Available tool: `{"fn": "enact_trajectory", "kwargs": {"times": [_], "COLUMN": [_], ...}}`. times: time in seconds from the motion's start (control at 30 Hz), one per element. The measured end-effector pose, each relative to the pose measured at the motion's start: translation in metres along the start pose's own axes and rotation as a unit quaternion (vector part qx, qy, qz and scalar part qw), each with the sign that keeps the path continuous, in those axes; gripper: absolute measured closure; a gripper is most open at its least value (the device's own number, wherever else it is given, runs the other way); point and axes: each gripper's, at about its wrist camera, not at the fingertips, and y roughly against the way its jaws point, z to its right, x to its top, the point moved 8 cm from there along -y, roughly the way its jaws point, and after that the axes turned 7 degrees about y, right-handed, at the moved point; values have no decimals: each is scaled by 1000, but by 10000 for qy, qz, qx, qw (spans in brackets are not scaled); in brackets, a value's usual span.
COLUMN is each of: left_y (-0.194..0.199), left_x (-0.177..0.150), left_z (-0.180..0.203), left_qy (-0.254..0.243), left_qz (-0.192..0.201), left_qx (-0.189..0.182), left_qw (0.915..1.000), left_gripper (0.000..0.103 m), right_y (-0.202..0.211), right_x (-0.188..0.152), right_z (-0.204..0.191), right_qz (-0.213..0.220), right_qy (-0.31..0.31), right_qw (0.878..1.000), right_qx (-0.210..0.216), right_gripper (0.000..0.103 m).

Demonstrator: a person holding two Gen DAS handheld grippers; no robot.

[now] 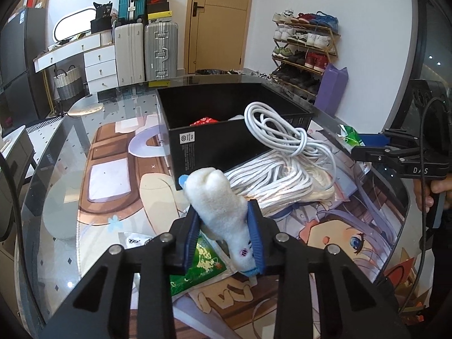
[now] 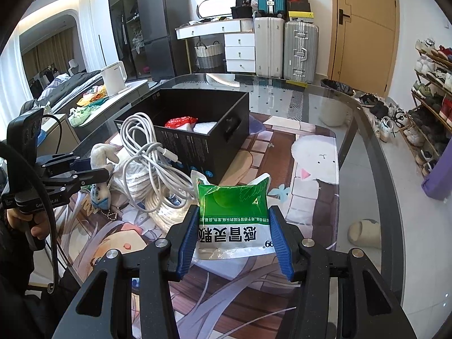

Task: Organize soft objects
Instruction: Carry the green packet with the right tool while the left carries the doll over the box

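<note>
Two tools loaded. Left tool (image 1: 226, 234) is clamped on the white plush toy (image 1: 223, 206), held above the table (image 1: 56, 169), at 6 o'clock from the black box (image 1: 214, 124). Right tool (image 2: 233, 238) grips the green-and-white sachet (image 2: 234, 214) by its edges, at 5 o'clock from the box in its own view.

Risks, as I judge them:
- The plush is pinched off-centre with its head hanging low, so it could swivel or slip out during transfer.
- The sachet film looks slick and may slide from the pads.
- The white cable coil (image 1: 285, 130) leans on the box rim and could snag either load.

Unclear: the box holds a red packet (image 2: 180, 121) and something white, and most of its floor is hidden. A green packet (image 1: 200, 265) is half covered by the left tool.
</note>
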Motion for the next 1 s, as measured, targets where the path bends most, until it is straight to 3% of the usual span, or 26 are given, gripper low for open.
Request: {"fn": "enact_trajectory", "kwargs": {"times": [1.0], "left_y": [44], "left_x": [69], "left_z": [8], "left_qy": [-109], "left_qz": [846], "left_qx": [-48], "left_qw": [9963], "left_gripper": [72], "right_y": [28], "right_x": [50], "right_z": [-36], "right_qz": [707], "right_qy": [242], "right_qw": [9970], "right_qx": [186], "right_gripper": [54]}}
